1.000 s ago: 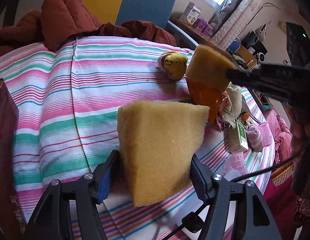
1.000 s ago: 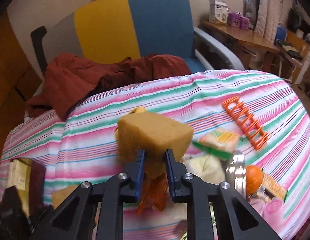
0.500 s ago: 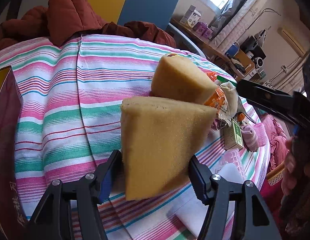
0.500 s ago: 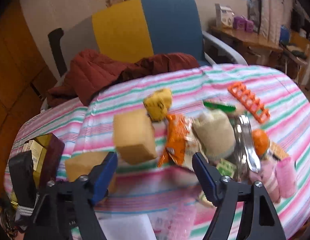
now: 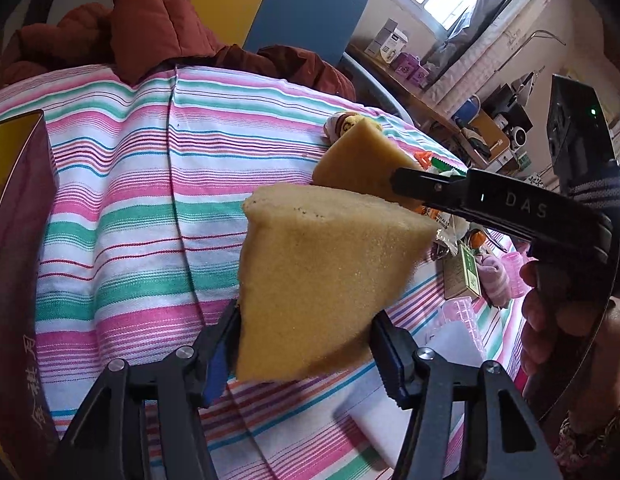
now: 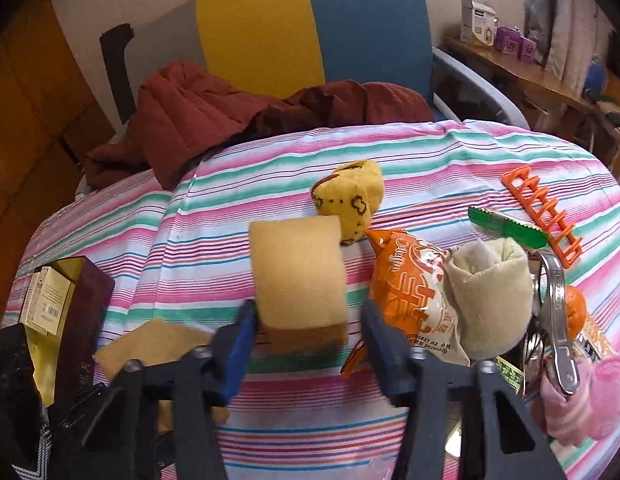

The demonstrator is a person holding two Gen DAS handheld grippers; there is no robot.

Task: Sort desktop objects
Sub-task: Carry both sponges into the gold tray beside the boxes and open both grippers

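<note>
Left gripper [image 5: 305, 344]: you clamp a yellow sponge wedge [image 5: 322, 280] aloft for sorting | Right gripper [image 6: 307, 340]: jaws just closing around second sponge block [image 6: 297, 276], left pad touching, right pad apart, above striped tablecloth [image 6: 229, 216].

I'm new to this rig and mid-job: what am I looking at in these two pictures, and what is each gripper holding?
There is no robot arm. A person carries a two-finger gripper in each hand, and each has a fisheye camera looking along its fingers. In the left wrist view, the left gripper clamps a yellow sponge wedge; its jaws have just been closing. In the right wrist view, the right gripper has a second sponge between jaws that have just been closing, with a gap on one side. On the striped tablecloth lie an orange snack bag, a yellow plush and an orange rack.
</note>
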